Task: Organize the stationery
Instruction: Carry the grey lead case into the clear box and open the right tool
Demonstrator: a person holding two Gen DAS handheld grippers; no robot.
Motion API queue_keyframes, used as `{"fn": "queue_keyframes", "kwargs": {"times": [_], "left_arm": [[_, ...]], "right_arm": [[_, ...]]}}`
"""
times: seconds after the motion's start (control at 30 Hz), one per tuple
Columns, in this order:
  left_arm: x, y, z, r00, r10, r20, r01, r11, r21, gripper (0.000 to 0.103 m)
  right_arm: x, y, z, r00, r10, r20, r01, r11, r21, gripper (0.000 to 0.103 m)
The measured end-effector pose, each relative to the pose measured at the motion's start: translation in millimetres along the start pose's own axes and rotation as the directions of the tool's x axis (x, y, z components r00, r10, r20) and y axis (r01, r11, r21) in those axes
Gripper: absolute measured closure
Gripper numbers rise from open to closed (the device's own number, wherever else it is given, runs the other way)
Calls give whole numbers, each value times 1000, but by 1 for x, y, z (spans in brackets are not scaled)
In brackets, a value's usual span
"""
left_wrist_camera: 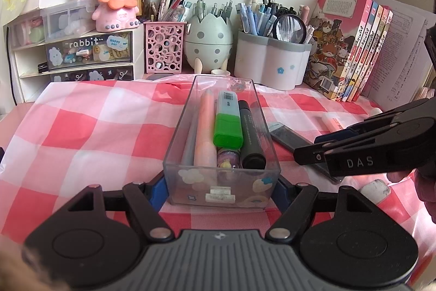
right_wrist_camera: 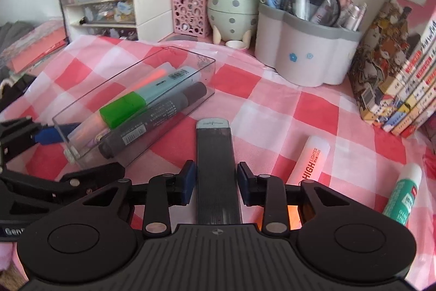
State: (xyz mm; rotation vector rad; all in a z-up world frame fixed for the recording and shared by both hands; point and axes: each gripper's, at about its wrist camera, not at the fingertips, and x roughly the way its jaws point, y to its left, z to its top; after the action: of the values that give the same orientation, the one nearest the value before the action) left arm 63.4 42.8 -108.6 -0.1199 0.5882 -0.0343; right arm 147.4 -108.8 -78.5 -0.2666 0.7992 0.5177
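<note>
A clear rectangular plastic box point(left_wrist_camera: 222, 173) is clamped at its near end between the blue pads of the left gripper point(left_wrist_camera: 219, 190). Inside it are laid a green-capped pale blue highlighter point(left_wrist_camera: 228, 122), a matt black marker point(left_wrist_camera: 252, 137), a pink pen point(left_wrist_camera: 205, 130) and a grey pen. A flat, dark translucent lead case point(right_wrist_camera: 216, 168) is seen on the red-and-white checked cloth point(right_wrist_camera: 272, 105) between the fingers of the right gripper point(right_wrist_camera: 216, 183); whether it is pinched cannot be told. An orange highlighter point(right_wrist_camera: 310, 158) and a glue stick point(right_wrist_camera: 404, 194) are lying nearby.
</note>
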Motion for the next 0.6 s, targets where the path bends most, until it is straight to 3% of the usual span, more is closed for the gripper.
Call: {"fn": "queue_keyframes", "kwargs": {"times": [0.07, 0.17, 0.33, 0.5, 0.6], "left_arm": [[0, 0, 0, 1000, 0, 0, 0, 1000, 0, 55], [0, 0, 0, 1000, 0, 0, 0, 1000, 0, 55], [0, 0, 0, 1000, 0, 0, 0, 1000, 0, 55], [0, 0, 0, 1000, 0, 0, 0, 1000, 1, 55], [0, 0, 0, 1000, 0, 0, 0, 1000, 1, 55]], "right_arm": [[-1, -8, 1, 1000, 26, 4, -26, 996, 83, 70], [-1, -31, -1, 992, 121, 23, -123, 953, 278, 70], [2, -64, -11, 963, 255, 84, -259, 808, 530, 70], [4, -77, -16, 923, 351, 158, -367, 677, 638, 70], [1, -76, -13, 907, 374, 191, -401, 634, 661, 70]]}}
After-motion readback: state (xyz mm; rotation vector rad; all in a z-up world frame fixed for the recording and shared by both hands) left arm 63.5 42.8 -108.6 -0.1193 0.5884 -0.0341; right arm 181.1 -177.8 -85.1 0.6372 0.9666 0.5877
